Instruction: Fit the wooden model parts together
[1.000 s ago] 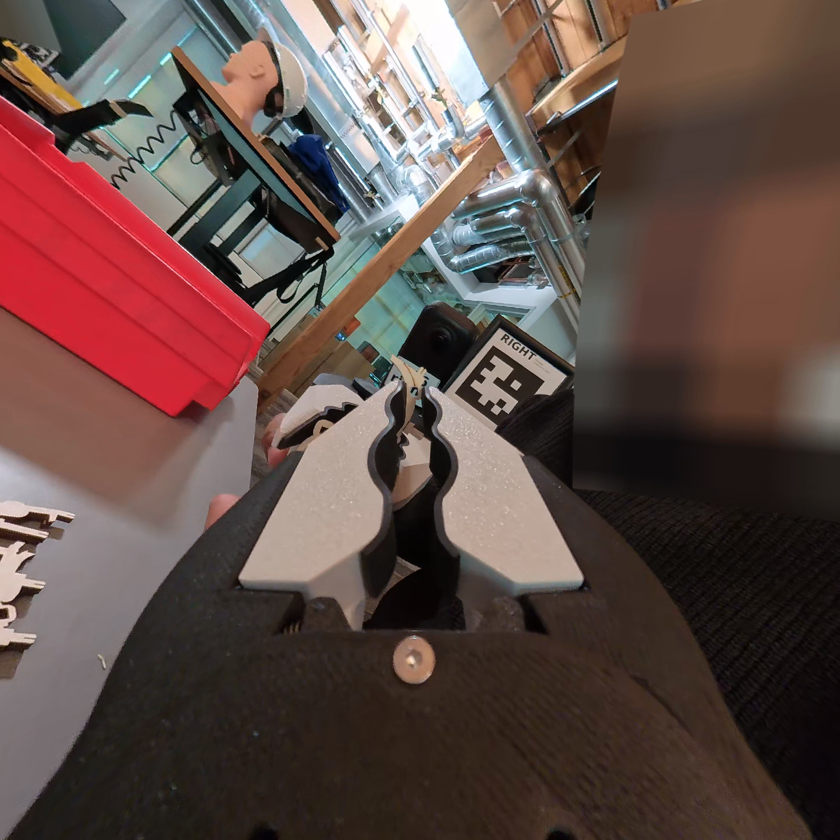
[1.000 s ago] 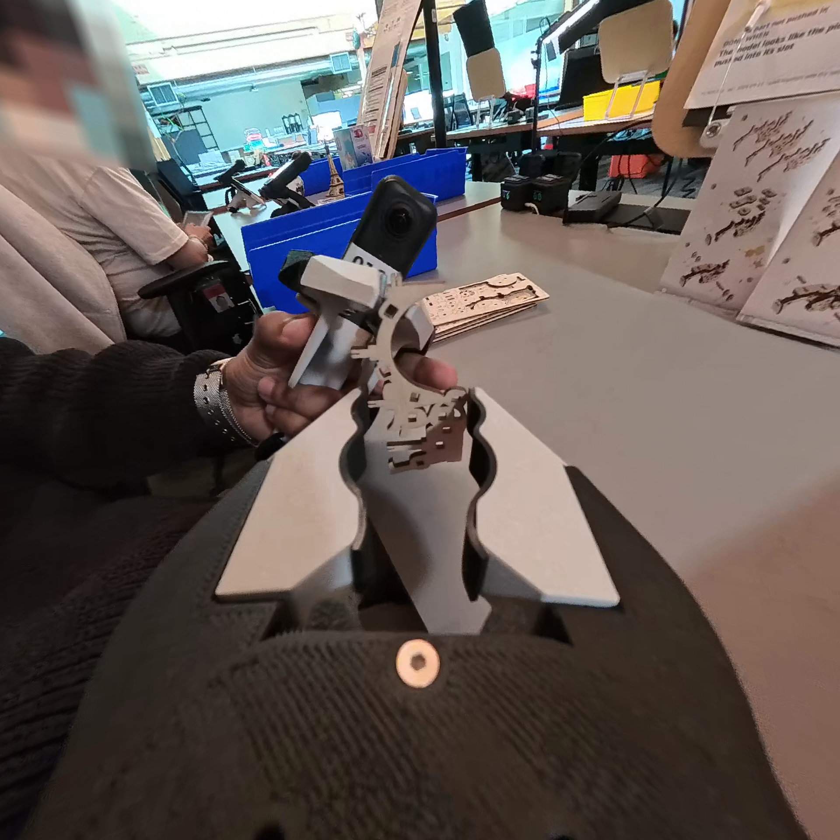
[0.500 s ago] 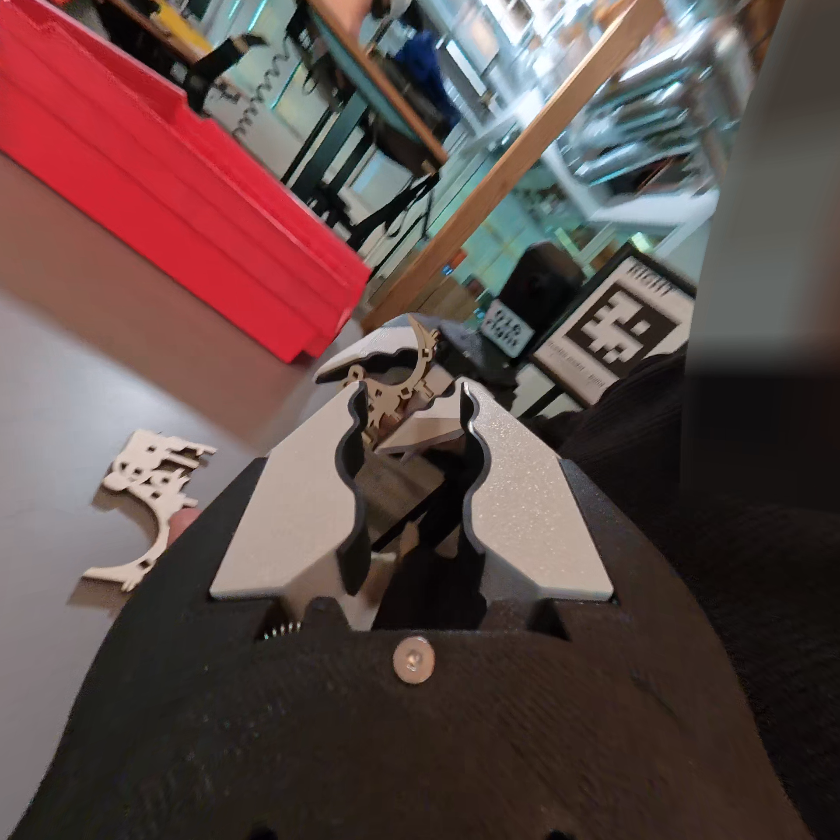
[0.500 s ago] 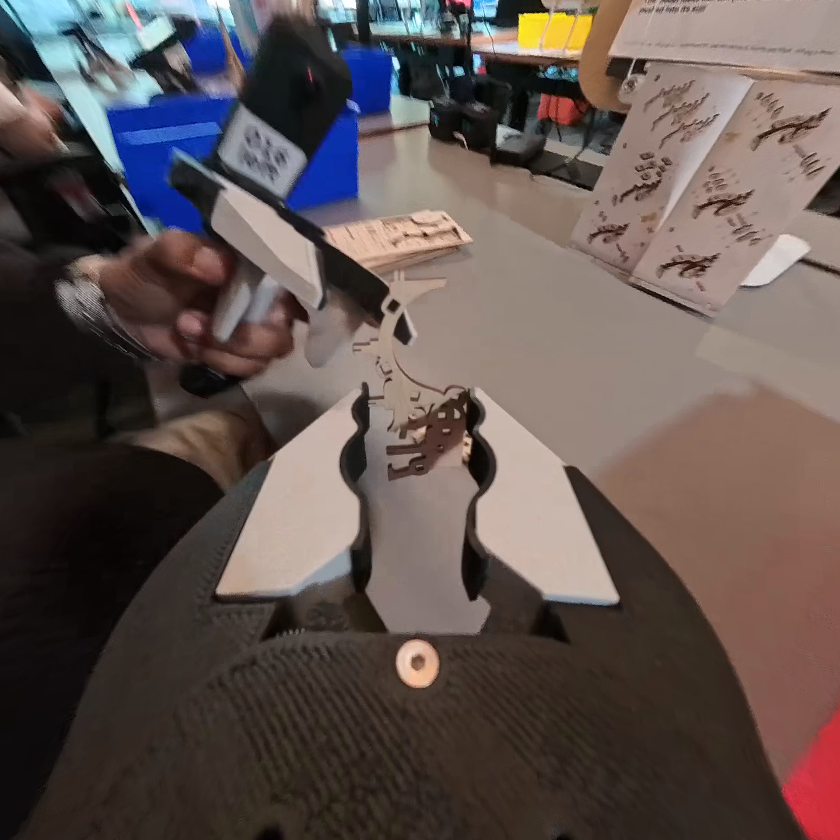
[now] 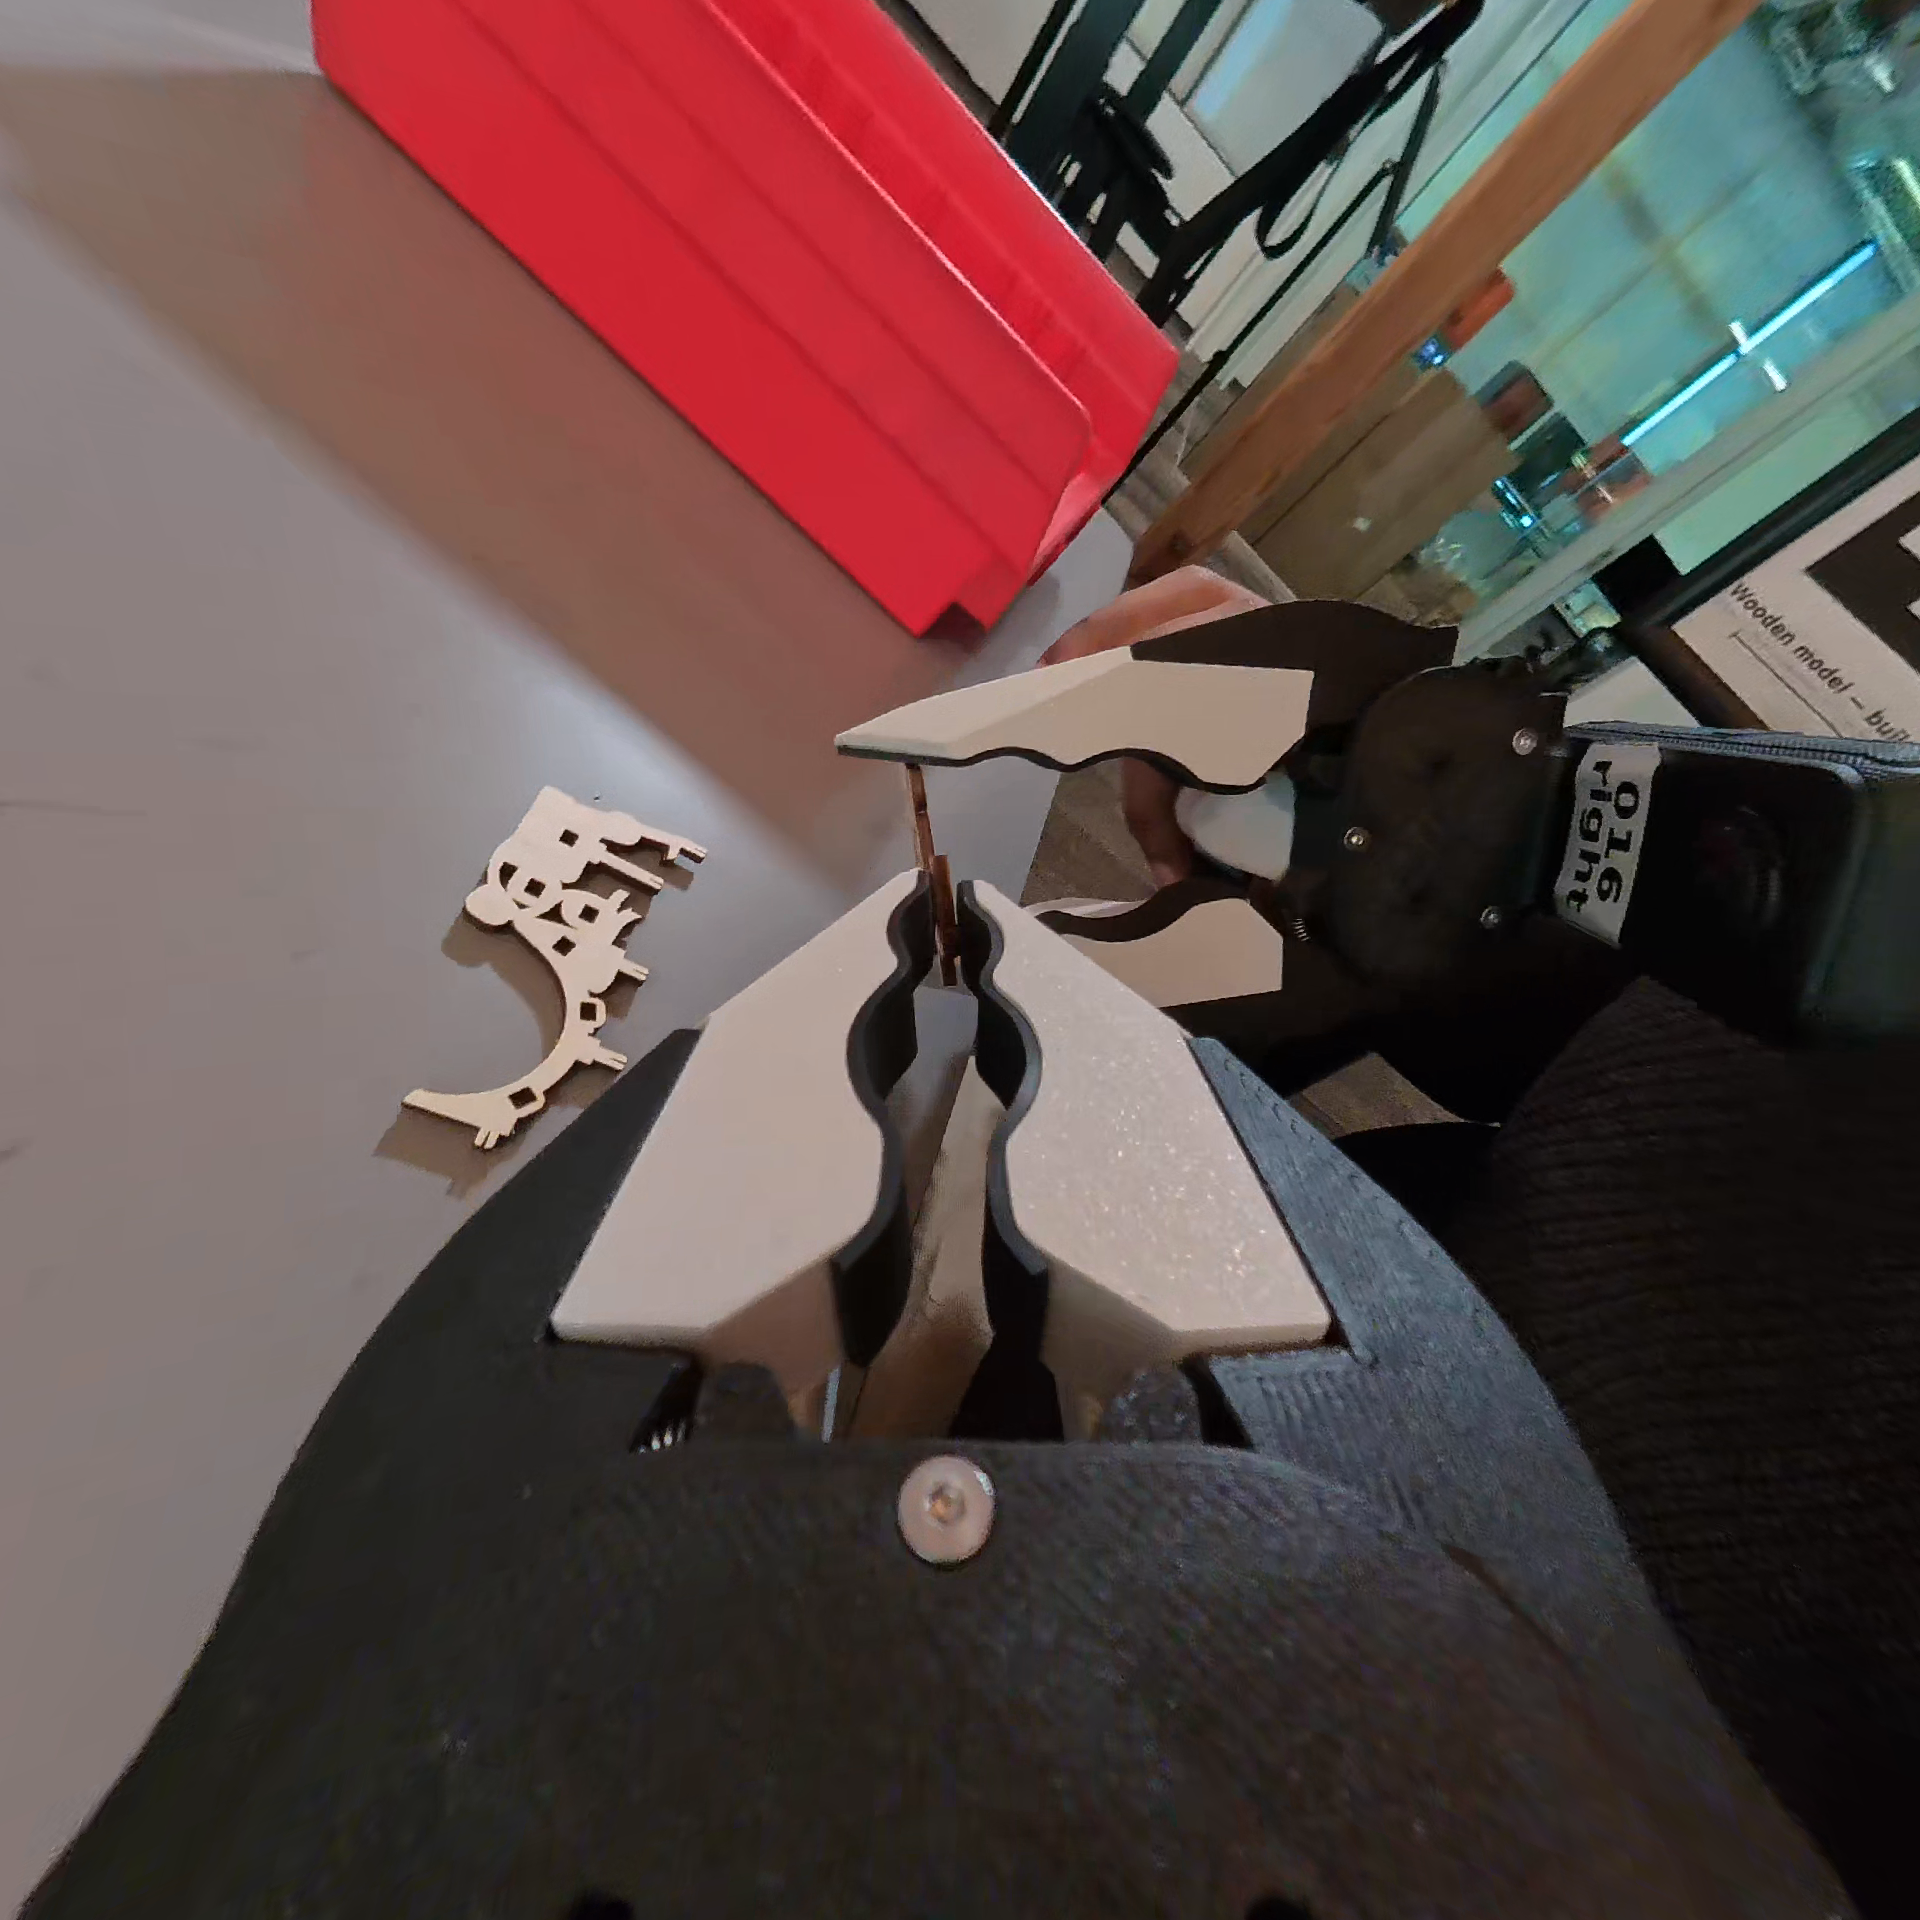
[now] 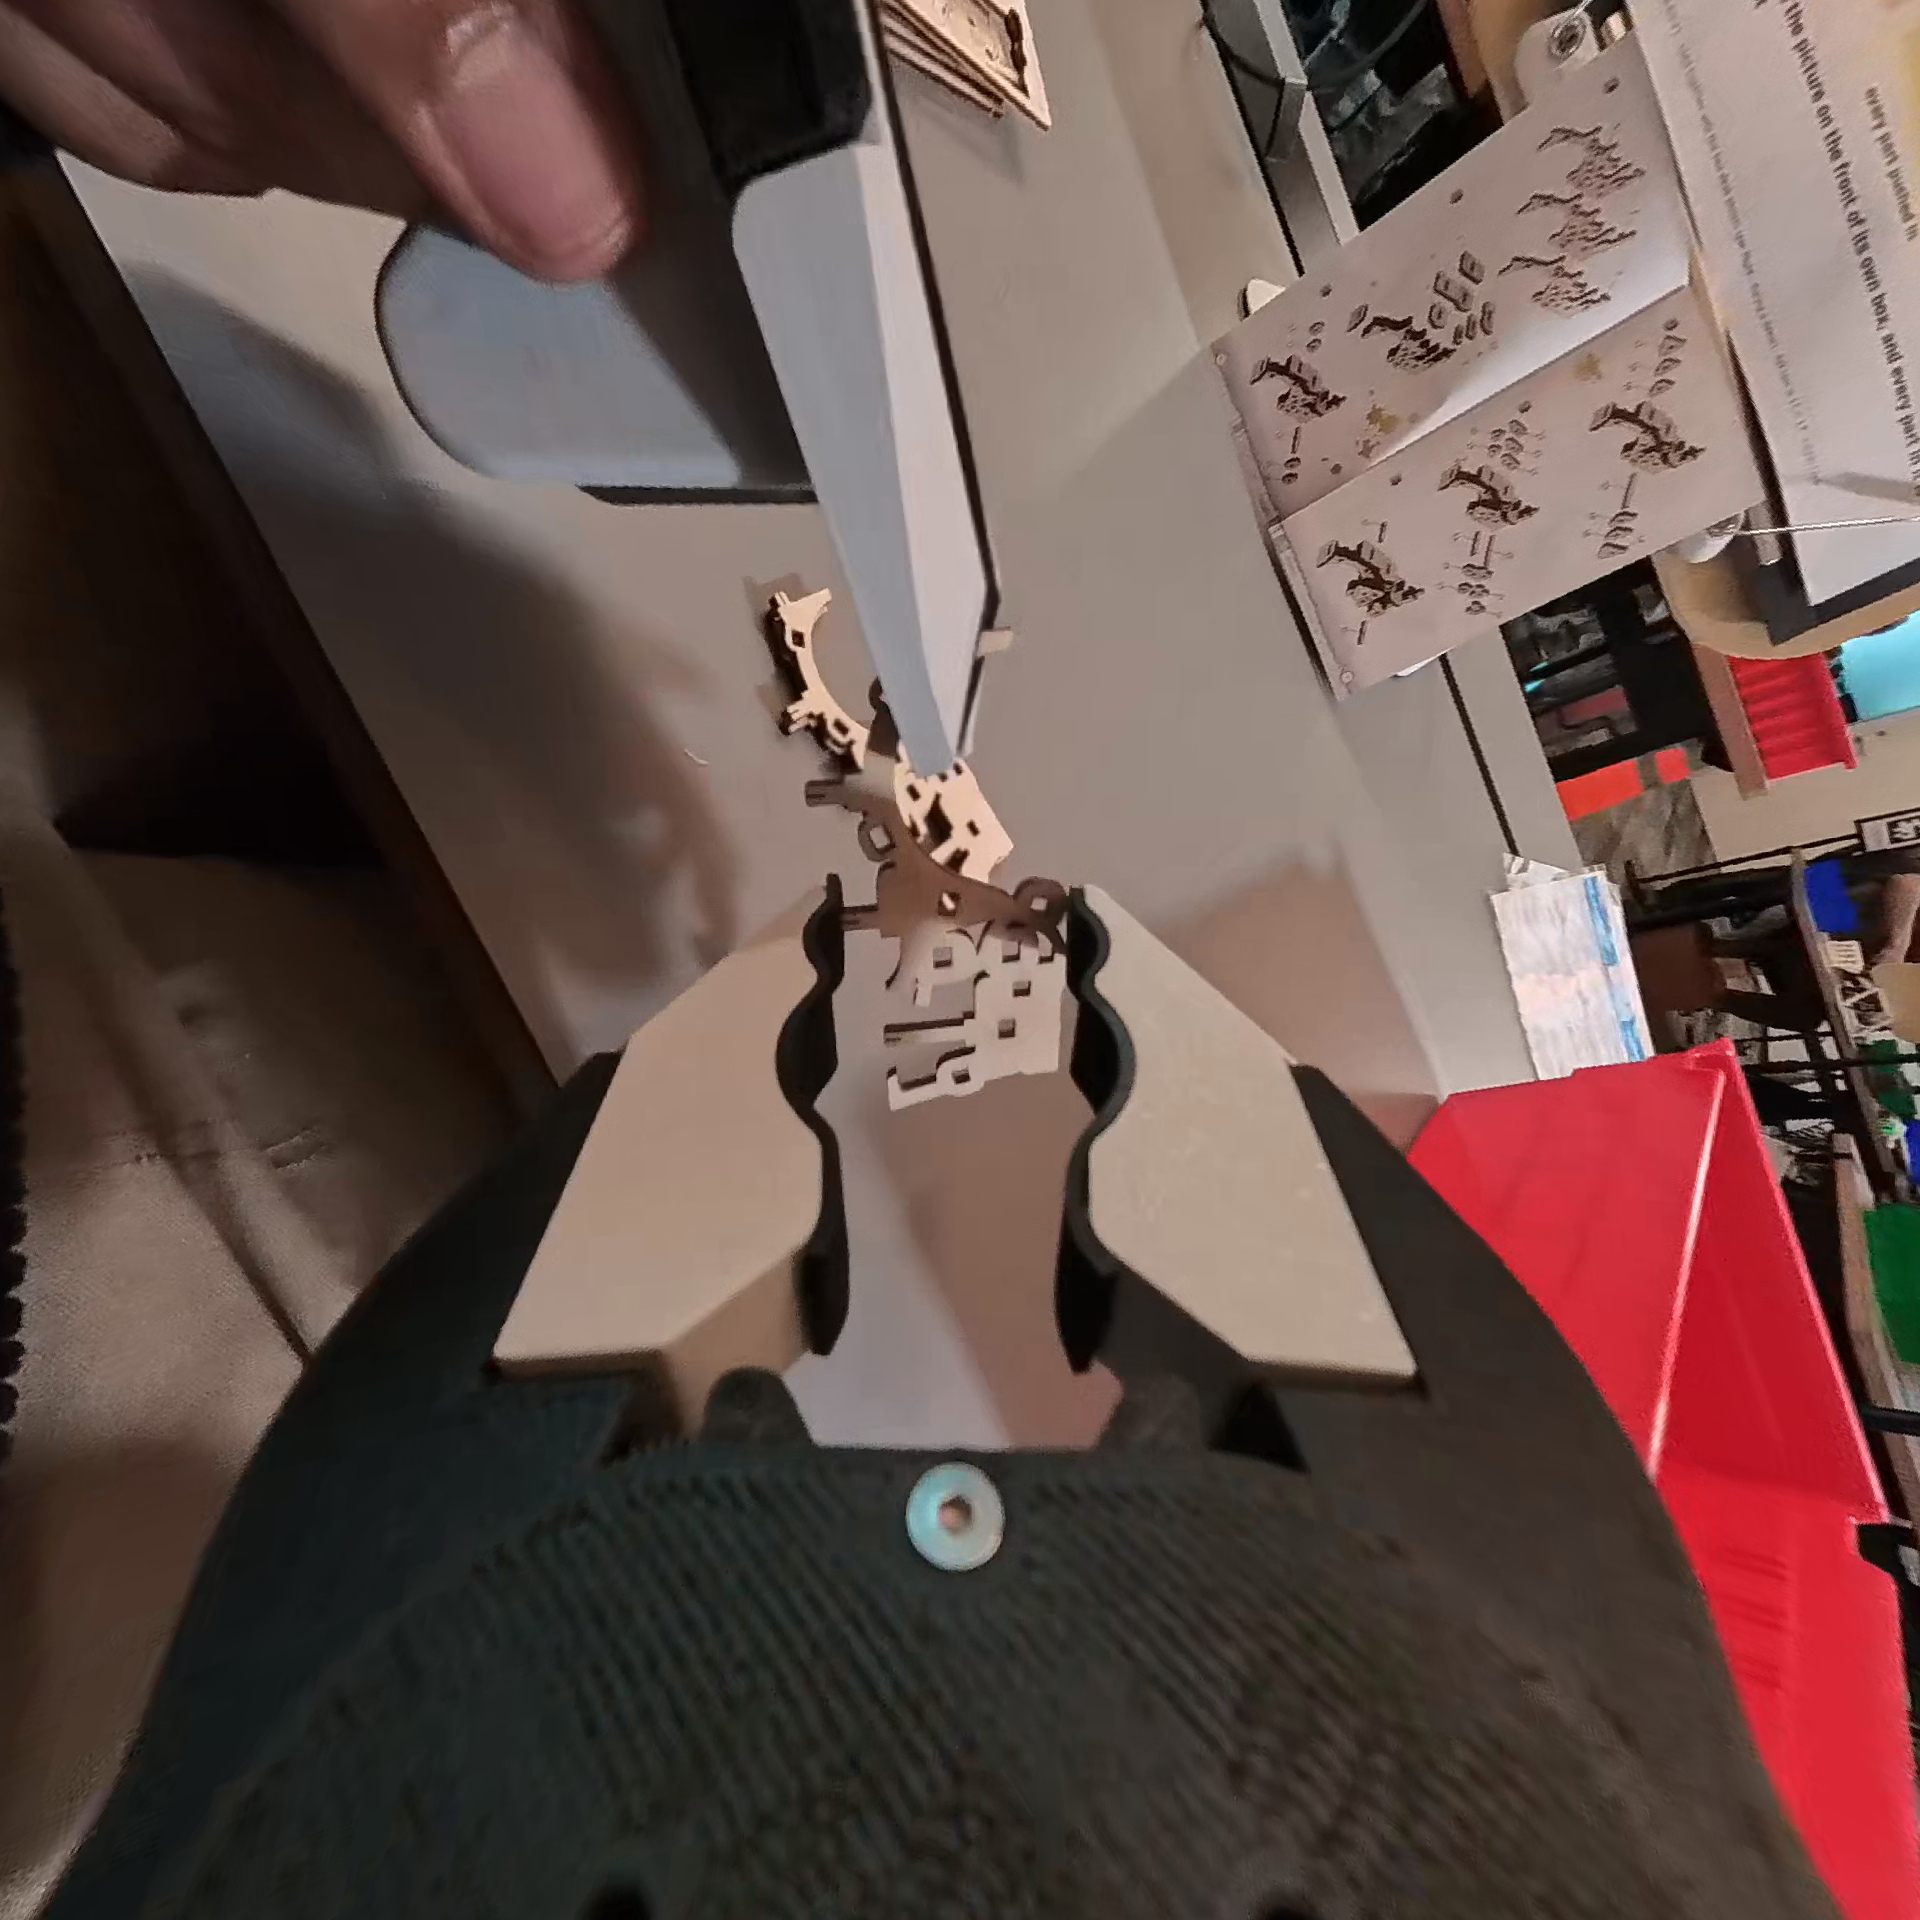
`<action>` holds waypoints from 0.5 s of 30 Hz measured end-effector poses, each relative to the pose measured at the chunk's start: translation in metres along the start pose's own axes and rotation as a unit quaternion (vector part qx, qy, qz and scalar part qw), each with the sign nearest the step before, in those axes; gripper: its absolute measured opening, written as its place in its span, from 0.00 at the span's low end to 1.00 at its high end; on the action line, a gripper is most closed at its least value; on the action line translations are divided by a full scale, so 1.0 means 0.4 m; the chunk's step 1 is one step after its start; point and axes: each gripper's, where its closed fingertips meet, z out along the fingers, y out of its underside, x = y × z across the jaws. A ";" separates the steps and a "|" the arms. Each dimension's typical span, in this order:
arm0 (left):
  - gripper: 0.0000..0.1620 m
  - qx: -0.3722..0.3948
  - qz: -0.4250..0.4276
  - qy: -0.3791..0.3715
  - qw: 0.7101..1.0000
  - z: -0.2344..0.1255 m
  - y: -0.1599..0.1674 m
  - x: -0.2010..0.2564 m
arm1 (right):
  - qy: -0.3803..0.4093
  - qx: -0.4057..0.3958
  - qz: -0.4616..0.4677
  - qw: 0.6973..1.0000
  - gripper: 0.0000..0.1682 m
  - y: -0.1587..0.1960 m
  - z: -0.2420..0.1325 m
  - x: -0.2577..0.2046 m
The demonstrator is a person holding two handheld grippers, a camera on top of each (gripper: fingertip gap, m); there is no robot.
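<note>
A: While the left claw (image 5: 943, 914) is pinching the thin wooden part (image 5: 940, 883) edge-on between its nearly closed tips, where is the mating piece?

B: The right claw (image 6: 948, 930) is standing at a medium gap, and the fretted wooden piece (image 6: 977, 1013) is spanning that gap; its fingers appear to be holding it by the edges. In the left wrist view the 2 tools are meeting at about 12 o'clock from the left tips.

A: And the spare?

B: 1 curved cut-out (image 5: 561, 945) is lying flat on the grey surface (image 5: 260, 623), at roughly 10 o'clock from the left claw, below the red bin (image 5: 748, 260).

A: How should the joining go?

B: I judge the tab needs lining up square with its slot before any push. Thin plywood probably snaps if twisted, so pressing straight and gently seems wise, with both grips staying firm.
</note>
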 end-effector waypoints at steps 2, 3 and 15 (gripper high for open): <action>0.01 0.005 -0.017 0.003 1.000 -0.002 -0.004 -0.004 | 0.000 0.010 0.009 1.000 0.25 -0.005 -0.001 0.003; 0.00 0.009 -0.028 0.007 1.000 -0.005 -0.008 -0.006 | 0.003 0.015 0.012 1.000 0.25 -0.008 -0.003 0.006; 0.00 0.166 -0.168 0.059 0.970 -0.106 -0.109 -0.064 | 0.081 0.100 0.097 0.987 0.29 -0.041 -0.036 0.097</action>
